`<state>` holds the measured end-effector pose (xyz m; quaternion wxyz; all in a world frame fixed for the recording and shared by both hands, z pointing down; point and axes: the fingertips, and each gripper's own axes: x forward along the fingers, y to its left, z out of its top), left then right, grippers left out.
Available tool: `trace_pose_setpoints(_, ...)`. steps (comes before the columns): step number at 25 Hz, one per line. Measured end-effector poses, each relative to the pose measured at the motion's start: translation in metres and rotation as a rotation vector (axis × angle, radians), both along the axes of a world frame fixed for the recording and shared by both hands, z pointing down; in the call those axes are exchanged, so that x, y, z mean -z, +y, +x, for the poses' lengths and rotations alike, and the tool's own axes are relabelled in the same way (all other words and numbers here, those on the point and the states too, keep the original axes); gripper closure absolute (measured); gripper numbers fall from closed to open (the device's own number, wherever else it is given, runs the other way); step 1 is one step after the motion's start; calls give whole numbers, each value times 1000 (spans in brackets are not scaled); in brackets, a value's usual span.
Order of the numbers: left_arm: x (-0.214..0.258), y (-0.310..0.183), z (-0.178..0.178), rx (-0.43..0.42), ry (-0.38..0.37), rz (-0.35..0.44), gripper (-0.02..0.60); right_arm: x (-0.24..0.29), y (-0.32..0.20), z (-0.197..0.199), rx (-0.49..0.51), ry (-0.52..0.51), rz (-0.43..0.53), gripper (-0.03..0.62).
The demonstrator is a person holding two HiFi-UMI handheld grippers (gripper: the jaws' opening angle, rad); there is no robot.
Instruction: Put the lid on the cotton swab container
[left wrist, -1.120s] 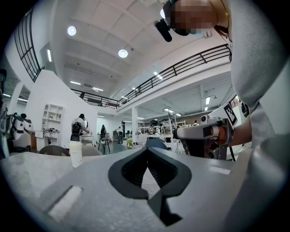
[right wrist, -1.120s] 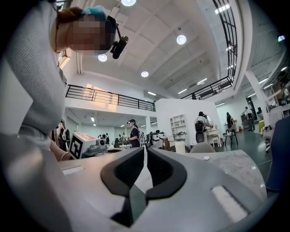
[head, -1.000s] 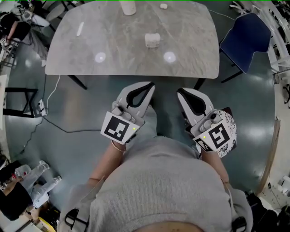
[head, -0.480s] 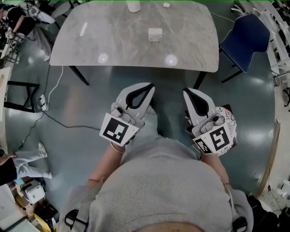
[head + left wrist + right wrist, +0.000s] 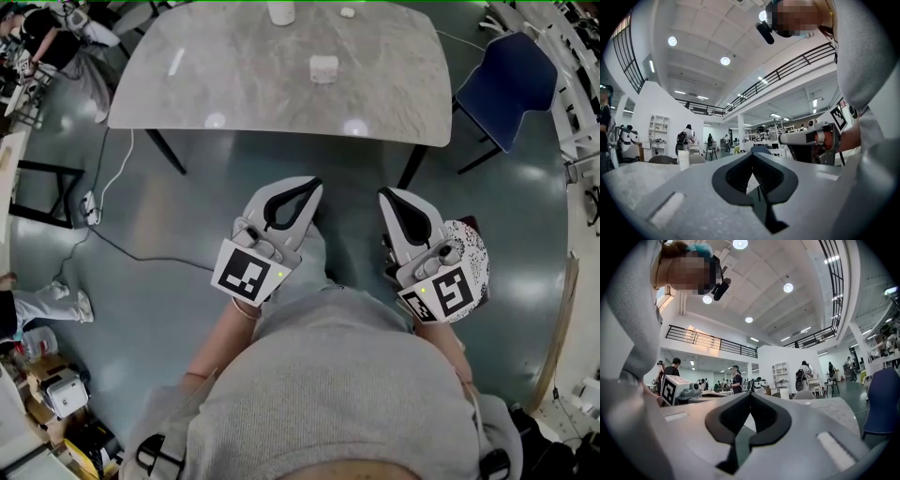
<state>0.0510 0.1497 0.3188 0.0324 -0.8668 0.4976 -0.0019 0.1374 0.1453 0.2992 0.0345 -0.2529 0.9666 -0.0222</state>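
Table edge (image 5: pixel 281 133) receded, open floor (image 5: pixel 206 187) fronting left gripper (image 5: pixel 313 186), right gripper (image 5: pixel 385 195).

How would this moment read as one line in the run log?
stage: standing off from table | left gripper: jaws shut, empty | right gripper: jaws shut, empty | white container: on table, untouched

Grey marble table (image 5: pixel 244 84); blue chair (image 5: pixel 511 84) at its right end; glossy floor (image 5: pixel 525 234).
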Motion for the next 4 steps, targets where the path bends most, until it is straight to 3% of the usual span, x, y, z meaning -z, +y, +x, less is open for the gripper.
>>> trace_pose_setpoints(4,2,9,4,5,9,0,581,-1,9,5,-3,4,1,591)
